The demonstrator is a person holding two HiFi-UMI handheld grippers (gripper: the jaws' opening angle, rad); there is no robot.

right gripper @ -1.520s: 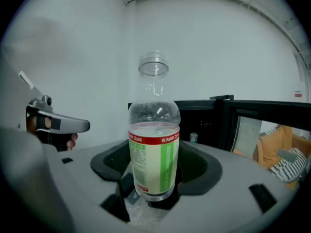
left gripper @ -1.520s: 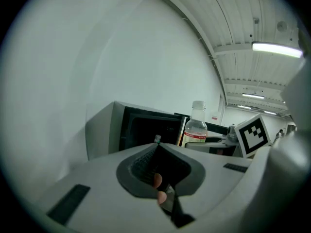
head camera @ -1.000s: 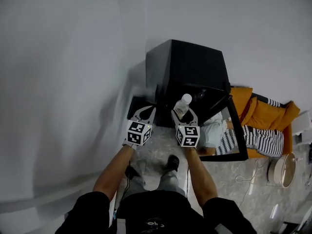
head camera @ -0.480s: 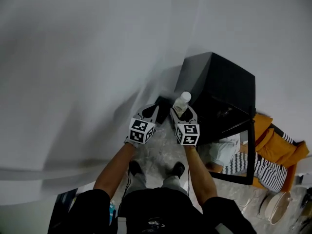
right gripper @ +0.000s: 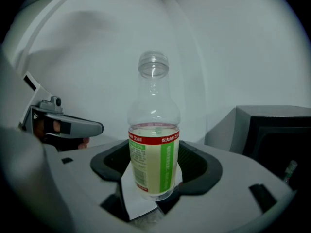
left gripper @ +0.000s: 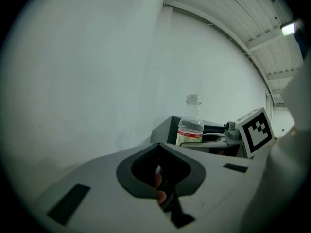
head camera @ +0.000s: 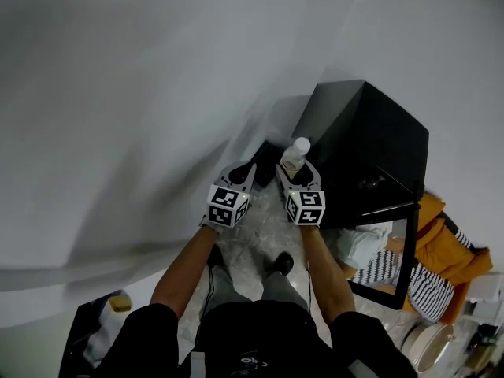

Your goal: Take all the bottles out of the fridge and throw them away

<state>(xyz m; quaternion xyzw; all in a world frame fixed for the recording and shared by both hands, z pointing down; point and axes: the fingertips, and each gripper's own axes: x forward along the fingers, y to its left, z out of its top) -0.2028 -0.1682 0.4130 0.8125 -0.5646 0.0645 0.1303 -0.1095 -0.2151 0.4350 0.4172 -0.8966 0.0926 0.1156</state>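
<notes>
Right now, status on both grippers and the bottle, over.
Left gripper shut, empty. Right gripper shut on uncapped plastic bottle, upright, outside the black fridge, its door open. Nothing seen in the way; no bin made out.

The floor point(head camera: 261, 231) is pale, mottled stone. A black fridge point(head camera: 370, 136) stands on it at the far right, its door point(head camera: 396, 250) swung open toward the near right. Just left of the fridge sits a low dark box point(head camera: 264, 154), too dim to identify. Two dark shoes point(head camera: 280, 263) stand near the middle. An orange heap point(head camera: 450, 246) and a pale round object point(head camera: 424, 346) lie at the near right.
</notes>
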